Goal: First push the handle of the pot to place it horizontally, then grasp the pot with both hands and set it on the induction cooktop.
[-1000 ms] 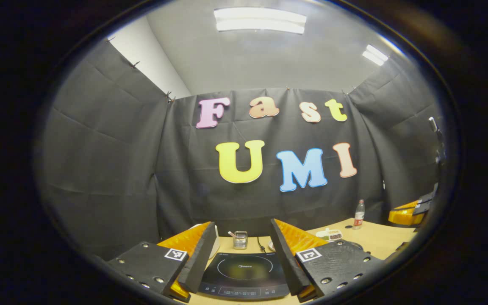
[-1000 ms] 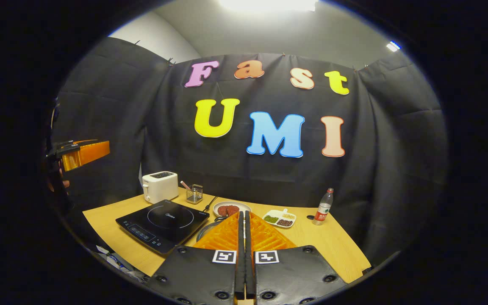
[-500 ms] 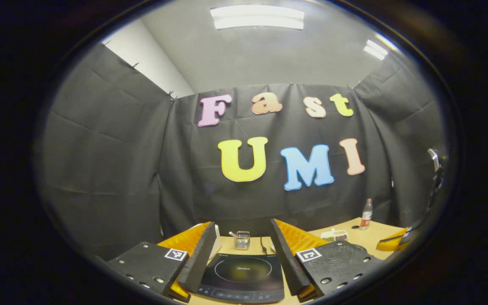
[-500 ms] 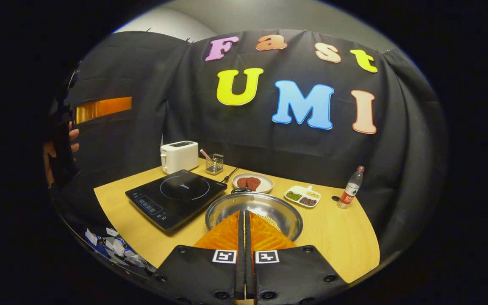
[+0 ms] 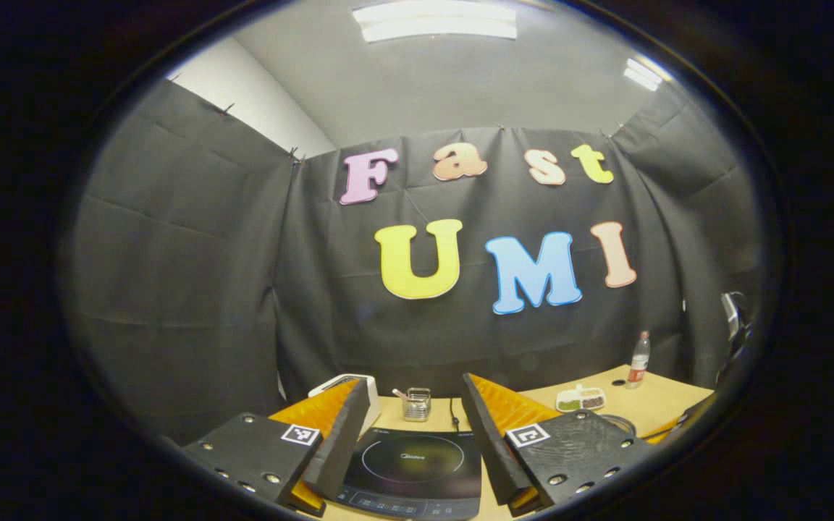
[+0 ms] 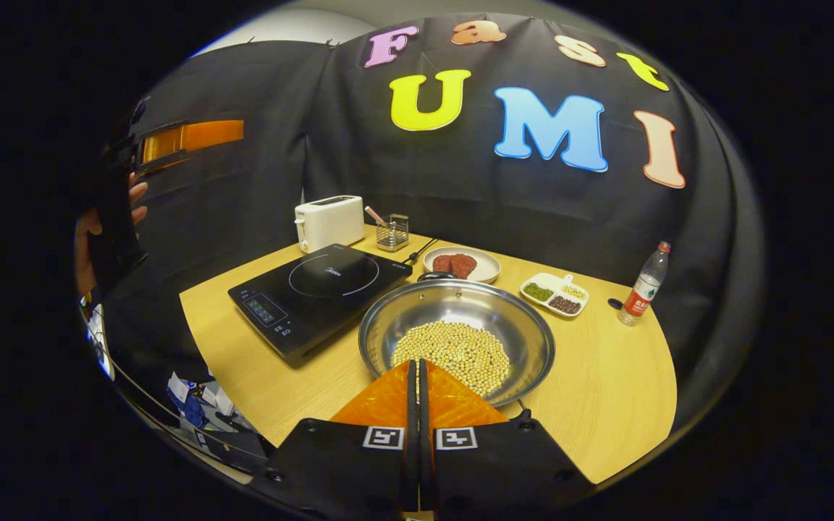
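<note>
A steel pot (image 6: 460, 318) holding pale beans (image 6: 453, 351) stands on the wooden table (image 6: 605, 405), just right of the black induction cooktop (image 6: 319, 289). One dark pot handle (image 6: 435, 276) points to the far side and another (image 6: 522, 414) to the near side. My right gripper (image 6: 417, 364) is shut with nothing in it, its tips over the pot's near rim. My left gripper (image 5: 415, 382) hangs open above the cooktop (image 5: 413, 467). It also appears as the left gripper (image 6: 189, 136) high at the left, held by a hand (image 6: 135, 202).
Behind the cooktop stand a white toaster (image 6: 329, 221) and a wire cup (image 6: 393, 231). A plate of meat (image 6: 464, 265), a divided dish (image 6: 554, 293) and a bottle (image 6: 645, 282) lie beyond the pot. Litter (image 6: 192, 394) lies below the table's left edge.
My right gripper has tipped down and come closer to the pot, which has come fully into sight with its beans. The left gripper has stayed open and shifted only slightly.
</note>
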Demonstrator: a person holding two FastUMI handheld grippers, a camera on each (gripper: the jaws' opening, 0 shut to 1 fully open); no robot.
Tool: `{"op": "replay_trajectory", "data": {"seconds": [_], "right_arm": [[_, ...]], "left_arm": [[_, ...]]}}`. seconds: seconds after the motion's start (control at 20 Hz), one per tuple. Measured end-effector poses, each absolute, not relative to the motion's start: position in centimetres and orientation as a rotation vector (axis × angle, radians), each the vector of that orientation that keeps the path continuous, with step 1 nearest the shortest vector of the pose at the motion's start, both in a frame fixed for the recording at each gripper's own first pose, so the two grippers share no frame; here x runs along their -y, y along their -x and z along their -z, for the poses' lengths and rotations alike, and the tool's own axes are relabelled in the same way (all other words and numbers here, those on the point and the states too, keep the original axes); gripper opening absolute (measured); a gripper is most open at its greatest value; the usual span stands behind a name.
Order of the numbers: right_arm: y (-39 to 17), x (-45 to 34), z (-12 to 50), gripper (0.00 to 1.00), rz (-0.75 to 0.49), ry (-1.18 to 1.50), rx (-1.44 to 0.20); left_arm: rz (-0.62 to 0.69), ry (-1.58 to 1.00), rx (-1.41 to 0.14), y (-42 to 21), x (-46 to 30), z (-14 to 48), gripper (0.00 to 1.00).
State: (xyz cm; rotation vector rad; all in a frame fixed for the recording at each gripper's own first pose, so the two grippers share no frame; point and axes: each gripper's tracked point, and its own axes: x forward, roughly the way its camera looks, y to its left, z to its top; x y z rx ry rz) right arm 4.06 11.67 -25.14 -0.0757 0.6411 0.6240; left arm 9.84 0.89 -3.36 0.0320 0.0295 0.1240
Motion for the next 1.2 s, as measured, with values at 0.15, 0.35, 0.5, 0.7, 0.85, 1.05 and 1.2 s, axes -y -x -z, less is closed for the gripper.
{"op": "replay_trajectory", "data": {"seconds": [0.15, 0.35, 0.5, 0.7, 0.85, 1.05, 1.2], "right_arm": [[-3.4, -11.5, 27.2, 0.02, -0.662, 0.068, -0.7], [-3.0, -11.3, 29.4, 0.02, -0.714, 0.1, -0.762], [-3.0, -11.3, 30.9, 0.02, -0.748, 0.116, -0.81], [-2.5, -11.1, 32.7, 0.02, -0.792, 0.135, -0.869], [-2.4, -10.9, 33.8, 0.02, -0.808, 0.157, -0.903], [-2.5, -10.6, 34.6, 0.02, -0.819, 0.17, -0.924], [-2.7, -10.5, 34.5, 0.02, -0.824, 0.178, -0.914]], "left_arm": [[-0.132, -0.046, -0.035, -10.5, -0.2, 3.5, 0.75], [-0.143, -0.056, -0.043, -11.3, 0.7, 4.0, 0.75], [-0.155, -0.059, -0.055, -12.0, 1.1, 4.4, 0.75], [-0.168, -0.066, -0.064, -12.6, 1.5, 4.9, 0.75], [-0.176, -0.069, -0.074, -12.7, 1.8, 5.4, 0.78], [-0.187, -0.071, -0.081, -12.6, 1.9, 5.7, 0.75], [-0.193, -0.074, -0.08, -12.6, 2.0, 5.6, 0.75]]}}
